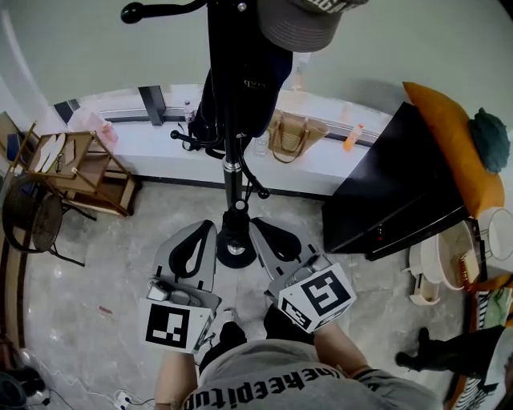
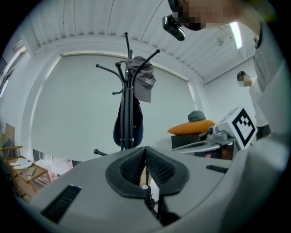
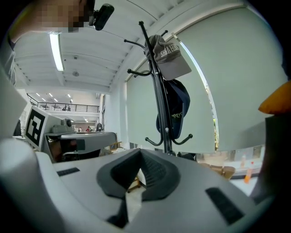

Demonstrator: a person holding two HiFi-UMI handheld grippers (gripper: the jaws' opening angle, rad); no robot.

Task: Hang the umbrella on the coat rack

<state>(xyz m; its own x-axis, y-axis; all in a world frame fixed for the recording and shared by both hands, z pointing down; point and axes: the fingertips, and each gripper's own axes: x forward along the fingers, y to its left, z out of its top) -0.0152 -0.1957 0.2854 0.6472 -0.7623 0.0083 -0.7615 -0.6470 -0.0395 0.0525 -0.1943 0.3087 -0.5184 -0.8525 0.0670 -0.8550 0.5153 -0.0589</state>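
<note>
The black coat rack (image 1: 231, 120) stands straight ahead, its round base (image 1: 236, 250) on the floor between my two grippers. A grey cap (image 1: 300, 22) hangs at its top, and a dark navy item (image 1: 255, 84) hangs below it against the pole. I cannot tell whether that item is the umbrella. My left gripper (image 1: 207, 231) is left of the base and my right gripper (image 1: 258, 228) right of it. Both are shut and hold nothing. In the left gripper view the rack (image 2: 128, 91) rises beyond the shut left gripper (image 2: 145, 157). The right gripper view shows the pole (image 3: 160, 91) beyond the shut right gripper (image 3: 139, 159).
A wooden folding chair (image 1: 80, 168) and a dark round chair (image 1: 32, 216) stand at the left. A woven handbag (image 1: 295, 134) and an orange bottle (image 1: 353, 138) sit on the window sill. At the right are a black cabinet (image 1: 393, 188), an orange cushion (image 1: 449, 152) and a white basin (image 1: 445, 260).
</note>
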